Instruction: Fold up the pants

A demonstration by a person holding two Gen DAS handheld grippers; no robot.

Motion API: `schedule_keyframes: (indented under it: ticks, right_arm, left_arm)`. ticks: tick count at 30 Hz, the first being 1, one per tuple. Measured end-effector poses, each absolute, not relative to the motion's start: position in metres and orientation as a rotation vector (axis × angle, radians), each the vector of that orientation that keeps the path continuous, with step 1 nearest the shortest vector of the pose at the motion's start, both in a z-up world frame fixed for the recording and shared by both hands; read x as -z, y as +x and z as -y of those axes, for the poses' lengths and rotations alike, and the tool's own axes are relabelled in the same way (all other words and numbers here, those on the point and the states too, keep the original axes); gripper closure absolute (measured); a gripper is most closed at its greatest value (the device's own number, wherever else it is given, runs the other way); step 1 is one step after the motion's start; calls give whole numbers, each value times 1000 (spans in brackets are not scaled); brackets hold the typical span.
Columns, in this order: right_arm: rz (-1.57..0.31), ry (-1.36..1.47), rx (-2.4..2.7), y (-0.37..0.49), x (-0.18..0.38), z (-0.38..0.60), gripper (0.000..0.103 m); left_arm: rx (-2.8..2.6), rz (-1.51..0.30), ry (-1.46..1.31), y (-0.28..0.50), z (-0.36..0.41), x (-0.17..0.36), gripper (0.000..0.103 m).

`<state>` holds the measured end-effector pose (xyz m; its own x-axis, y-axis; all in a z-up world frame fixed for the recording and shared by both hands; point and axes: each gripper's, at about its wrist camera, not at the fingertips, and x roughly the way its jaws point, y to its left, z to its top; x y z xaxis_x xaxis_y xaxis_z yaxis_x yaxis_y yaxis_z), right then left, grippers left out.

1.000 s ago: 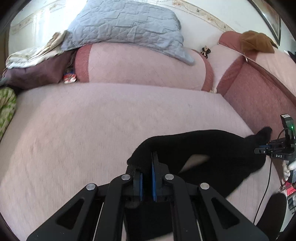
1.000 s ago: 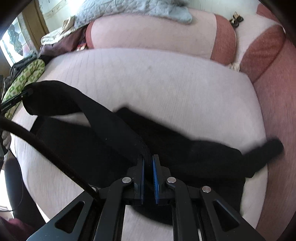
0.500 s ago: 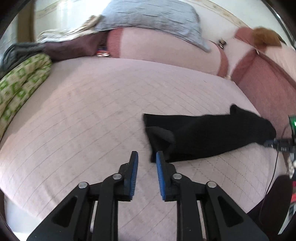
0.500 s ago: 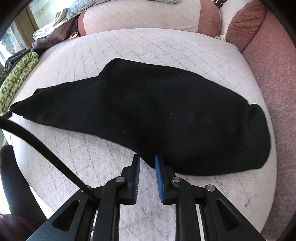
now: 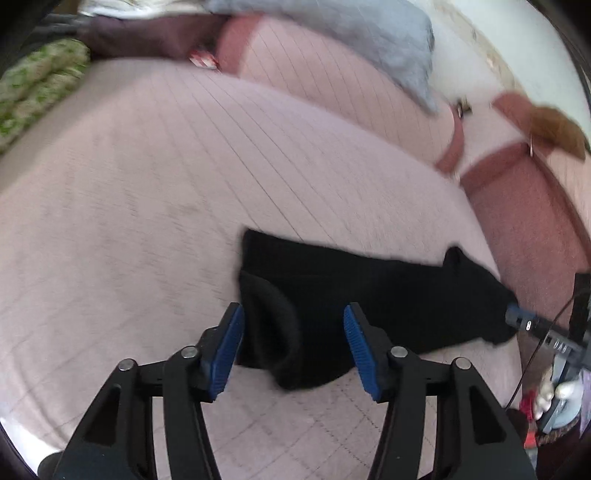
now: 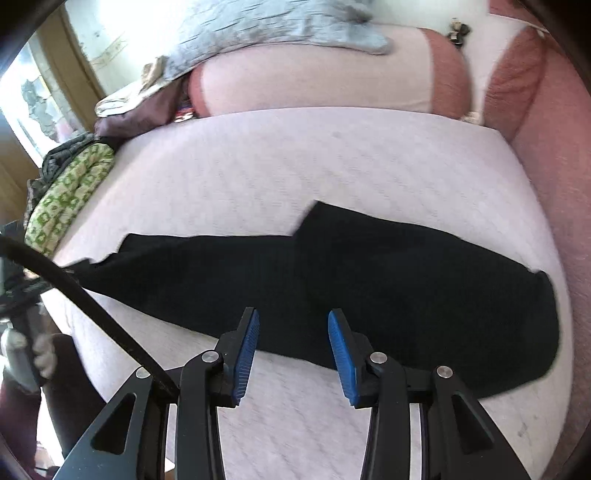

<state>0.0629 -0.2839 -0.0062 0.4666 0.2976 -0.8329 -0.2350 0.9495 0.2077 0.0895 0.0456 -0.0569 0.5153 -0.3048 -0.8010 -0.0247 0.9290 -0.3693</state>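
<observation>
though frames blurred, black pants (image 6: 369, 280) lie flat on bed (image 6: 332, 162); left gripper (image 5: 293, 347), right gripper (image 6: 293, 350) both spread wide, empty.

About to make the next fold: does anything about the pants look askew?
Yes. At the pants' end near the left tongs, a flap curls up instead of lying flat. The far edge is stepped, so the layers look misaligned.

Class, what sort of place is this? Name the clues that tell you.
Probably a home bedroom: black pants lie on a quilted pink mattress, with a pink bolster and grey pillow behind, and bedding heaped alongside.
</observation>
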Motion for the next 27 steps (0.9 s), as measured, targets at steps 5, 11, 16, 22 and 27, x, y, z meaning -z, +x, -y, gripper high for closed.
schedule_keyframes:
  ticks: [5, 11, 16, 22, 27]
  right_arm:
    - [-1036, 95, -275, 83, 16, 290, 60]
    - [-1044, 170, -280, 126, 27, 294, 60]
    - [-1095, 297, -322, 166, 52, 283, 60]
    - [-1113, 522, -297, 199, 83, 300, 49]
    - [-1036, 603, -272, 185, 65, 328, 46]
  left_arm:
    - [177, -966, -288, 95, -33, 43, 92]
    - [117, -904, -308, 106, -43, 33, 92]
    - [35, -1032, -264, 118, -52, 77, 90]
    - [33, -1017, -434, 88, -90, 75, 76]
    - [7, -938, -471, 64, -99, 51, 72]
